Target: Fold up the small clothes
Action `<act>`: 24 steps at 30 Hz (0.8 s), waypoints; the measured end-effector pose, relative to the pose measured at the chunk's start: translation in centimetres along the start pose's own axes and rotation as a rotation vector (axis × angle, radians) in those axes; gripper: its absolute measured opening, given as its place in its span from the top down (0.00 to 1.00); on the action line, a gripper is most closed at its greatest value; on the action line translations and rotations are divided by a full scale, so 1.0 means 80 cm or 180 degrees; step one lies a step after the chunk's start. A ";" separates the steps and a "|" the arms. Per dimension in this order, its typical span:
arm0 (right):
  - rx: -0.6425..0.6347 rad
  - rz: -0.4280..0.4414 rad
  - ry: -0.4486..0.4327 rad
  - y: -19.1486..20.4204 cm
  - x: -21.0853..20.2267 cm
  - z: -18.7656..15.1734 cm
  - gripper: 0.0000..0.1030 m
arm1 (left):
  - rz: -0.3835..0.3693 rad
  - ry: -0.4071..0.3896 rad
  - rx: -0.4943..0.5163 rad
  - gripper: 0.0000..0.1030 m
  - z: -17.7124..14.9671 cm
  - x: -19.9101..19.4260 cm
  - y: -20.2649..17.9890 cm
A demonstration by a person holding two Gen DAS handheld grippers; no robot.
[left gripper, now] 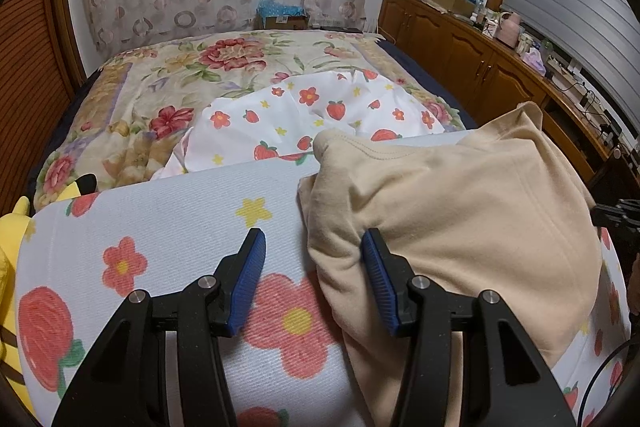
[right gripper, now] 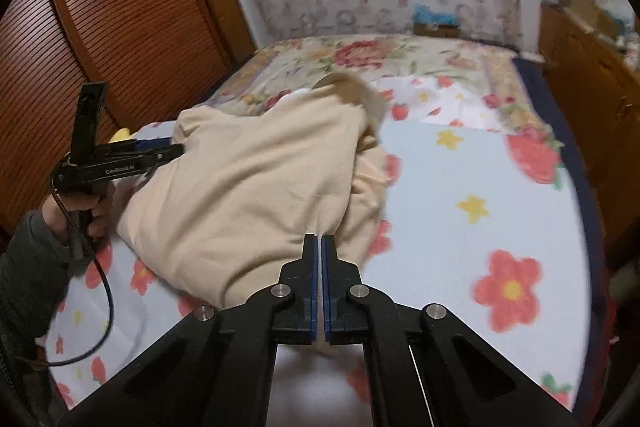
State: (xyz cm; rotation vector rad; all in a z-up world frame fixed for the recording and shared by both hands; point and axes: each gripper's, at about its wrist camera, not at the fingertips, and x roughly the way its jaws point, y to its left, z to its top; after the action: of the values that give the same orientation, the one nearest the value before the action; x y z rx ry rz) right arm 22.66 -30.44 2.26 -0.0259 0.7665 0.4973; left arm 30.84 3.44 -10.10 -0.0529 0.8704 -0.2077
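Floral bedding (left gripper: pixel 168 75) covers the bed, and a strawberry-and-flower print sheet (left gripper: pixel 160 227) lies over the near part. On that sheet sits the beige garment (left gripper: pixel 460 195), bunched and puffed up. My left gripper (left gripper: pixel 314 259) stands wide apart, one blue pad against the garment's edge. My right gripper (right gripper: pixel 320 247) is pinched closed on the beige cloth's near edge.
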 end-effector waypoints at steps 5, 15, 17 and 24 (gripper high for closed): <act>0.0133 0.0008 0.0012 -0.012 -0.010 -0.011 0.99 | 0.0002 -0.0001 0.0004 0.50 0.000 0.000 0.000; -0.0073 -0.0200 -0.0121 0.009 0.028 0.028 0.47 | -0.0161 -0.0024 -0.0165 0.47 0.009 -0.005 0.007; -0.0054 -0.0262 -0.0072 0.006 0.048 0.035 0.45 | -0.0212 -0.0023 -0.0168 0.48 0.013 -0.005 0.006; 0.0268 -0.0166 0.0123 -0.002 0.090 0.049 0.41 | -0.0370 0.0177 -0.0115 0.47 0.019 0.010 0.000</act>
State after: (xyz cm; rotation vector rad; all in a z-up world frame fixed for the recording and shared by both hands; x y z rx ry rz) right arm 29.75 -26.77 0.25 0.0227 0.8220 0.4158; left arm 32.49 3.23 -9.75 -0.1320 0.9273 -0.3034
